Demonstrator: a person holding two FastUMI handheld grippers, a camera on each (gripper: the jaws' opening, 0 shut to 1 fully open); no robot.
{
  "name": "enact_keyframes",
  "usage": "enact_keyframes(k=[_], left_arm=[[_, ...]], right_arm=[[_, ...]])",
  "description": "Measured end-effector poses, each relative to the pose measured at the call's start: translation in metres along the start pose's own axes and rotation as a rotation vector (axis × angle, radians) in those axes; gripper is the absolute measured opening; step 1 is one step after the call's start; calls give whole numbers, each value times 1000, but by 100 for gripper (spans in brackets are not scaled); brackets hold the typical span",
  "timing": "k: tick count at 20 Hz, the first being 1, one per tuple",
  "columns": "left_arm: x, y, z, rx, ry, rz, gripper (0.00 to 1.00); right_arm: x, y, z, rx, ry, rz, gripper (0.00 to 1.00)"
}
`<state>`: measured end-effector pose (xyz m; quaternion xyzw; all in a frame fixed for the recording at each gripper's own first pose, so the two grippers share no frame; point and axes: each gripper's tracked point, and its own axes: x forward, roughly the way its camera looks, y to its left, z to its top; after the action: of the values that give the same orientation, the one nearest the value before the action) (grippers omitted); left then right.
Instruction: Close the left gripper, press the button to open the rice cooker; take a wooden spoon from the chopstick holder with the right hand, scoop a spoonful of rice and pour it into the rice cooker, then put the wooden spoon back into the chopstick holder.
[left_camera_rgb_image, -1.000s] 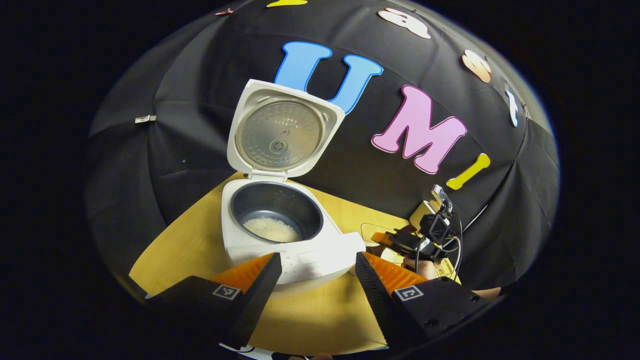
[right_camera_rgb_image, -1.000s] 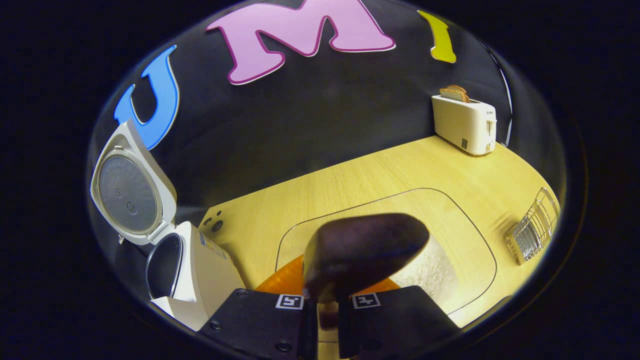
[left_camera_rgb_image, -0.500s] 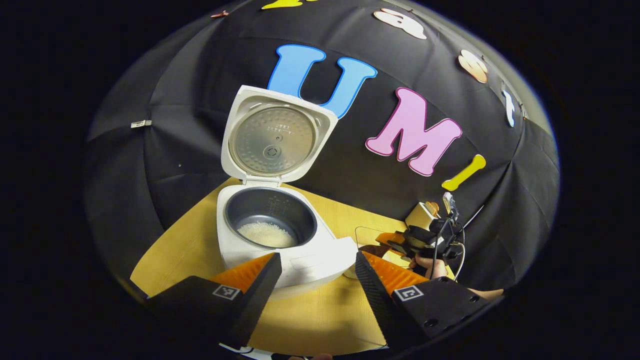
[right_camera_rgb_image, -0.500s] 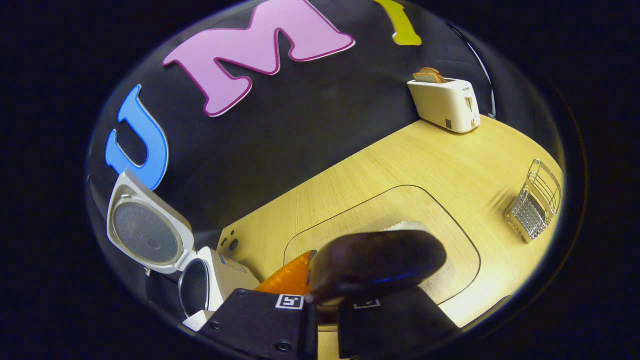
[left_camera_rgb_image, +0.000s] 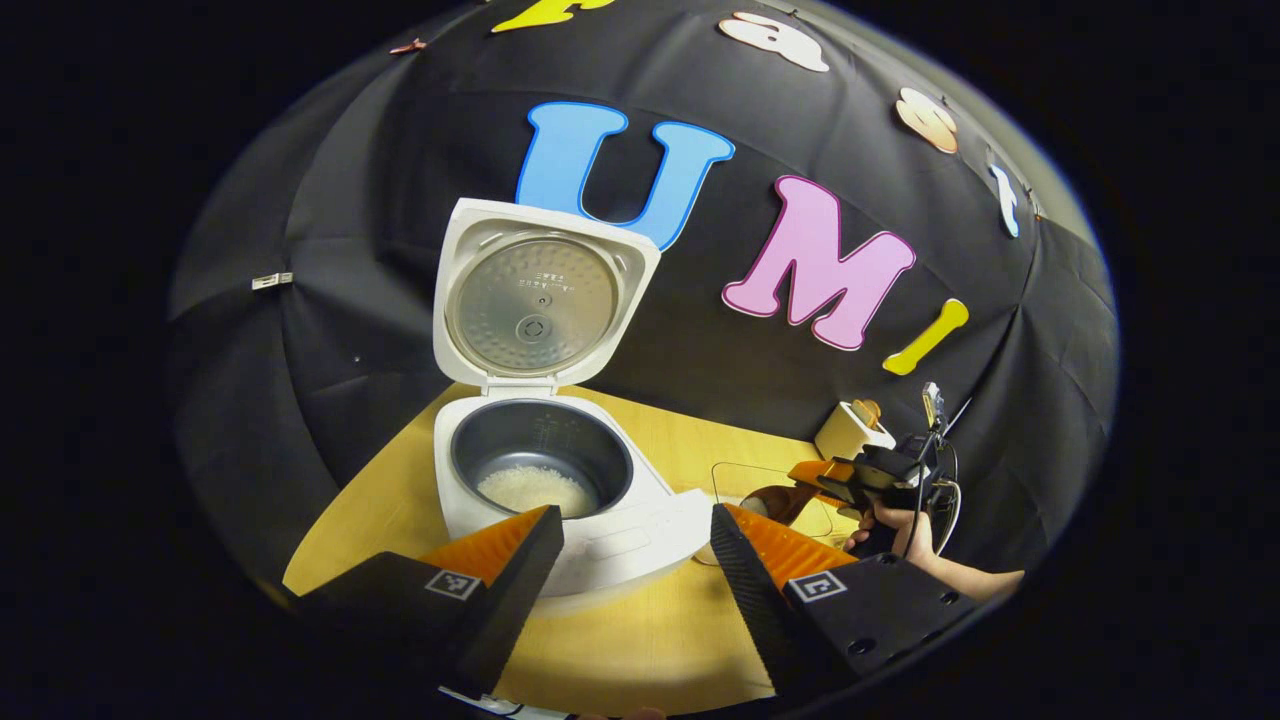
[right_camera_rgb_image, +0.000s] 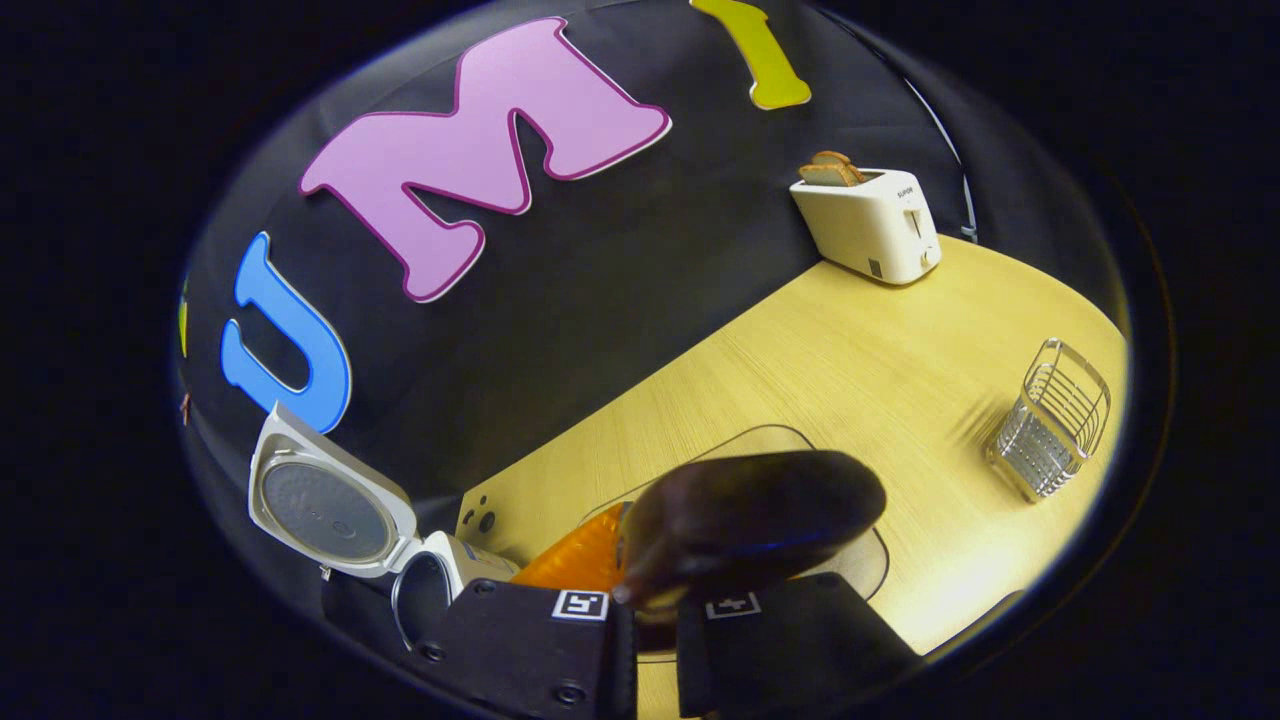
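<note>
Rice cooker open, wooden spoon gripped in the right tool

Rice cooker stands on the yellow wood surface straight ahead of the left tool, its lid swung upright and a low heap of white rice lying in the dark inner pot. The left tool's fingers are spread wide with nothing between them, the cooker's front edge just beyond their tips. Off to that tool's right a hand holds the right tool, which carries the wooden spoon.

In the right gripper view the right tool is clenched on the wooden spoon, both fingers pressing its handle (the dark bowl juts forward just past the tips). The cooker lies to that tool's lower left. Ahead and to the right stands the wire chopstick holder, well apart from the spoon, and farther off a white toaster with bread in its slots.
</note>
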<state>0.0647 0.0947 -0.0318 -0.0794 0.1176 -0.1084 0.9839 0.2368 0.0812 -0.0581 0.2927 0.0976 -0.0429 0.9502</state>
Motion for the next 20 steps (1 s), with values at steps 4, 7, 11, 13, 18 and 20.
enact_keyframes(k=[4,7,11,13,18,20], left_arm=[[-2,-5,3,13,-13,-6,95],[-5,-6,6,11,-23,-12,96],[-10,-2,10,-10,-39,-10,96],[-13,2,12,-21,-50,-8,95],[-22,14,17,-57,-76,3,95],[-27,22,17,-74,-80,13,96]], right_arm=[[-7,13,25,2,-32,23,8],[-12,27,41,11,-49,47,8],[-20,52,56,-7,-54,82,19],[-26,70,63,-14,-57,106,20],[-39,126,70,-38,-51,190,19],[-42,149,66,-41,-41,223,19]])
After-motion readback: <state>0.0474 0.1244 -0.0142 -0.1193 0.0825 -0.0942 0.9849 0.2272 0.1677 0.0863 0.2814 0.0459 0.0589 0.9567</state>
